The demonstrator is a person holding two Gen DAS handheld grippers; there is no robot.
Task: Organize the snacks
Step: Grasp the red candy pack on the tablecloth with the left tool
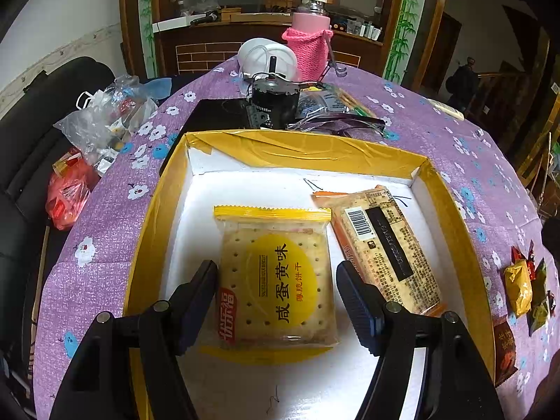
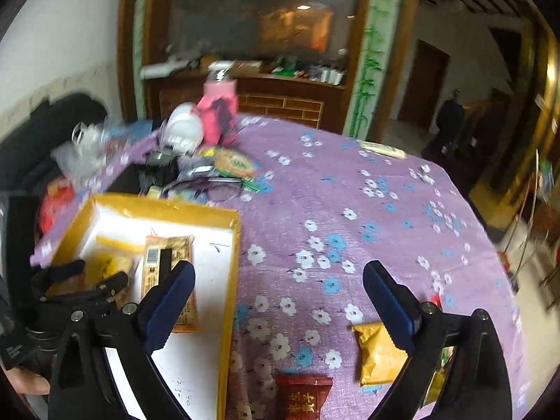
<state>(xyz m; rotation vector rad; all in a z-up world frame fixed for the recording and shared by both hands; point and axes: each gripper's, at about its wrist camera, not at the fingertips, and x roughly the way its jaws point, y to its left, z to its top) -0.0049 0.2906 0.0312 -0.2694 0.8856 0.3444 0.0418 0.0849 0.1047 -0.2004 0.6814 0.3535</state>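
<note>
Left wrist view: the yellow cracker packet [image 1: 276, 280] lies flat on the white floor of the yellow-rimmed box [image 1: 304, 148], between the spread fingers of the left gripper [image 1: 280, 301] — released, touching nothing. Just beside it lies a brown biscuit pack [image 1: 385, 248]. Outside the box, the right gripper [image 2: 280, 301] hangs wide apart over the purple floral tablecloth [image 2: 350, 192], near a gold wrapped snack [image 2: 376, 353] and a dark red packet [image 2: 302, 397].

**Room and Background: Condition as Observed**

The surface [image 1: 112, 210] carries a purple cloth printed with white and blue flowers. Behind it stands a dark wooden cabinet [image 1: 266, 45] with a glass front, brick-pattern panel and bamboo-painted side trim [image 1: 402, 35]. A white wall [image 1: 70, 17] with a pale border runs to the left, above a black sofa [image 1: 31, 133]. A dim doorway [image 2: 423, 84] opens to the right. The floor [image 2: 525, 297] there is light.
</note>
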